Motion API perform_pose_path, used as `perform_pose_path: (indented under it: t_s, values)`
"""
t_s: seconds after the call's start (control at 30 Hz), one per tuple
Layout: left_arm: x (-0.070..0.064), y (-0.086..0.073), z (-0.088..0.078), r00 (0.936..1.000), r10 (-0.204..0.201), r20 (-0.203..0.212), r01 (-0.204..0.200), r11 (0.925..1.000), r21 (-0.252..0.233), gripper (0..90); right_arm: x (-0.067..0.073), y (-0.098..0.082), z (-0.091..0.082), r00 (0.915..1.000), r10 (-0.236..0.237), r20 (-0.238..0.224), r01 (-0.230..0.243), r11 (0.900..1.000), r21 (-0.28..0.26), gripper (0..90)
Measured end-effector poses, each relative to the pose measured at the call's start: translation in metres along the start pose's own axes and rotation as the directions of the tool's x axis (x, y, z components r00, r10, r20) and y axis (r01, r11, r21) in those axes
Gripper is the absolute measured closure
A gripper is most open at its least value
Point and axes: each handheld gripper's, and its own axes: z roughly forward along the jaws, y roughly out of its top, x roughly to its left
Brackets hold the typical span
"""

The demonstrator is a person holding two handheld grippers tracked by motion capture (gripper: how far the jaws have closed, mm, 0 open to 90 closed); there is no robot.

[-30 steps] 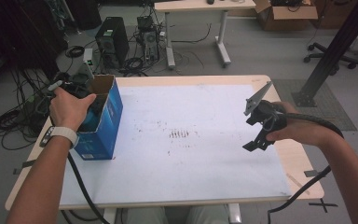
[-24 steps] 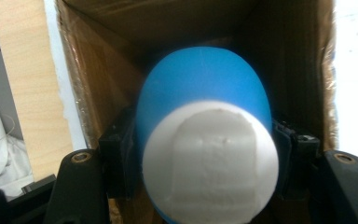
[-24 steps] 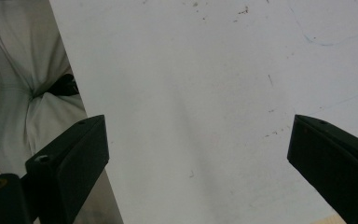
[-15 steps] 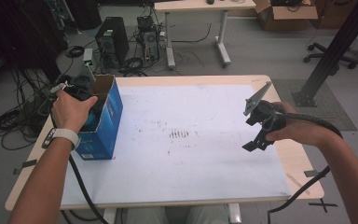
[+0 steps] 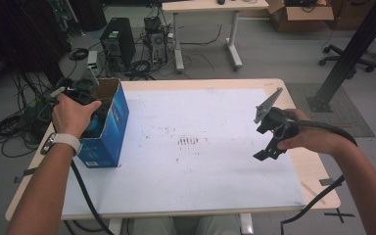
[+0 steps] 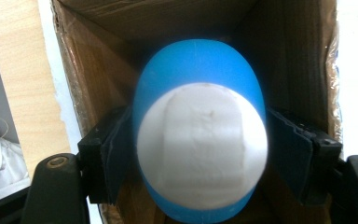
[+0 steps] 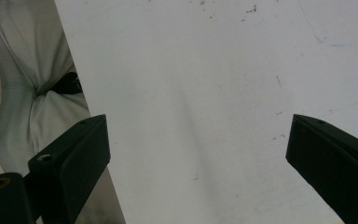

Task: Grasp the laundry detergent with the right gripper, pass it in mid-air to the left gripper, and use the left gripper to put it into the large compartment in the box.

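A blue cardboard box [image 5: 108, 132] stands open-topped at the table's left edge. My left gripper [image 5: 90, 117] reaches down into it, mostly hidden by the hand. In the left gripper view a blue egg-shaped object with a white face [image 6: 200, 154] sits between the jaws of the left gripper [image 6: 200, 158] inside the brown box walls [image 6: 98, 60]. The jaws have just been opening and flank the object loosely. My right gripper [image 5: 268, 149] hovers over the table's right side, its jaws wide apart, with nothing between them, as the right gripper view shows [image 7: 198, 154].
A white sheet [image 5: 200, 171] with faint marks at its middle covers the wooden table [image 5: 318, 171]. Computer towers and cables [image 5: 117, 44] lie on the floor behind the table, and a black post [image 5: 352, 54] rises at the back right.
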Motion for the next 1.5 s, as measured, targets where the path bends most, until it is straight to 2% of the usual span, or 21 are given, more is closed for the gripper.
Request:
perform_pose_path:
  t_s: [0.3, 0.47, 0.67, 0.9, 1.23, 1.37, 1.5]
  values:
    - [-0.001, 0.000, -0.008, 1.0000, 0.001, -0.005, -0.001, 0.9998, -0.018, 23.3, 0.002, -0.001, -0.001, 1.0000, 0.003, 0.003, -0.003, 1.000, 0.003, 6.4]
    - [-0.003, 0.001, -0.019, 0.9998, 0.011, -0.014, -0.011, 0.9992, -0.037, 21.2, 0.002, -0.001, -0.003, 1.0000, 0.000, 0.005, 0.000, 1.000, 0.000, 6.5]
    - [-0.005, 0.000, -0.031, 0.9995, 0.030, 0.005, -0.030, 0.9985, -0.045, 20.7, 0.004, -0.003, -0.006, 0.9999, 0.001, 0.010, -0.001, 1.000, -0.004, 6.6]
    - [-0.008, -0.004, -0.052, 0.9992, 0.040, -0.006, -0.040, 0.9978, -0.053, 20.1, 0.008, -0.005, -0.012, 0.9998, 0.001, 0.021, -0.001, 1.000, -0.015, 6.6]
    - [-0.023, -0.014, -0.093, 0.9956, 0.093, -0.010, -0.094, 0.9920, -0.085, 19.5, 0.016, -0.004, -0.021, 0.9995, -0.006, 0.030, 0.007, 0.999, -0.031, 6.6]
    - [-0.034, -0.021, -0.104, 0.9908, 0.135, 0.007, -0.134, 0.9868, -0.091, 19.2, 0.020, -0.003, -0.023, 0.9994, -0.010, 0.034, 0.011, 0.999, -0.033, 6.6]
    - [-0.046, -0.027, -0.112, 0.9823, 0.184, 0.036, -0.179, 0.9785, -0.102, 18.7, 0.023, -0.004, -0.026, 0.9992, -0.008, 0.039, 0.009, 0.999, -0.032, 6.6]
